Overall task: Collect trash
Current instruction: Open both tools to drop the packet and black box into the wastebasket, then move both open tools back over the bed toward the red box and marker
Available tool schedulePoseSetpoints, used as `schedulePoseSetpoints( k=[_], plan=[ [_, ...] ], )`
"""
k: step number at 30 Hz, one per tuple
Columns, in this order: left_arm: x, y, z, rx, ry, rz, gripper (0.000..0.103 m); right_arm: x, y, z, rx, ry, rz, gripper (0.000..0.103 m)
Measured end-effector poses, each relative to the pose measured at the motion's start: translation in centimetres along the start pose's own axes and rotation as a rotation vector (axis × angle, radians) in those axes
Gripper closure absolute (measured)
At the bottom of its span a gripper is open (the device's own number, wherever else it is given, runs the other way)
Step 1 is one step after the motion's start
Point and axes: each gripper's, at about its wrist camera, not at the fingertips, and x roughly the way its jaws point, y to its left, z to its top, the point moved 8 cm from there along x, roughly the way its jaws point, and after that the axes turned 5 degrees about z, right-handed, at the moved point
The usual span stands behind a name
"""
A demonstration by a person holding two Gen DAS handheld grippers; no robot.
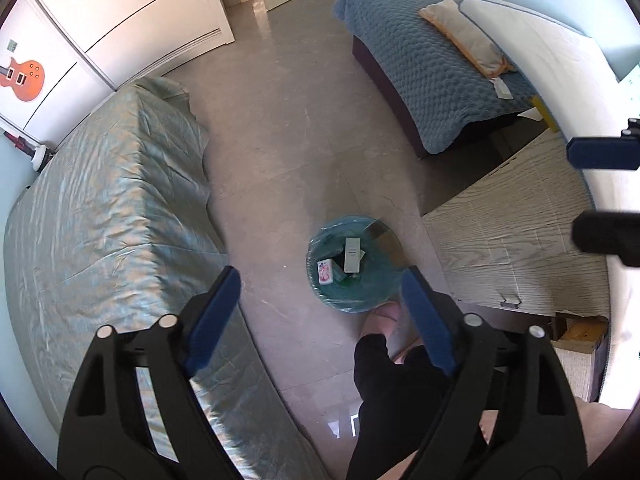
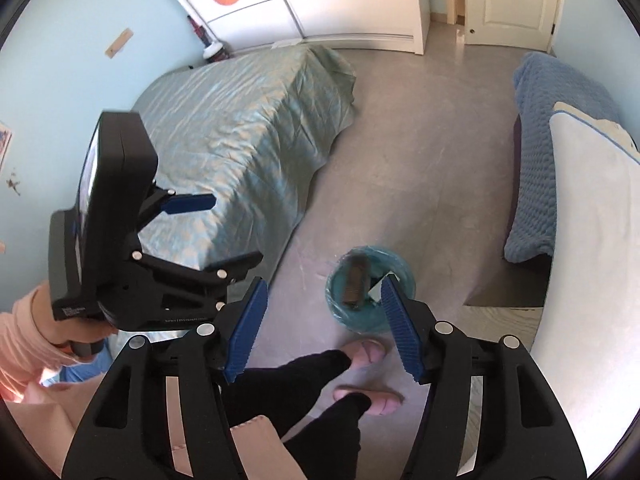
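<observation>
A small round bin with a green-blue bag liner [image 1: 354, 266] stands on the floor; it also shows in the right wrist view [image 2: 370, 294]. Inside lie a white box [image 1: 352, 255] and a pink-printed packet [image 1: 325, 271]. In the right wrist view a blurred dark brown object [image 2: 355, 283] is in the air over the bin's mouth, free of any gripper. My left gripper [image 1: 320, 312] is open and empty, high above the bin. My right gripper [image 2: 324, 320] is open and empty, also above the bin. The left gripper shows from the side in the right wrist view [image 2: 228, 232].
A bed with a green sheet [image 1: 120, 208] lies left of the bin. A bed with a blue blanket [image 1: 420, 68] is at the far right. A pale wood-grain table [image 1: 516, 232] stands right of the bin. The person's feet [image 2: 370, 354] stand close to the bin.
</observation>
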Motion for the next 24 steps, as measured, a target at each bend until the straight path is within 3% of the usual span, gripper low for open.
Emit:
schedulePoseSetpoints(
  k=[8, 13, 24],
  plan=[
    [0.0, 0.3, 0.5, 0.004, -0.004, -0.003, 0.018, -0.4, -1.1, 0.3, 0.029, -0.001, -0.009, 0.034],
    [-0.3, 0.0, 0.9, 0.012, -0.012, 0.002, 0.014, -1.1, -1.7, 0.1, 0.049, -0.017, -0.012, 0.026],
    [-1.0, -3.4, 1.8, 0.086, -0.011, -0.023, 0.008, -4.3, -4.6, -1.7, 0.126, -0.077, -0.055, 0.015]
  ],
)
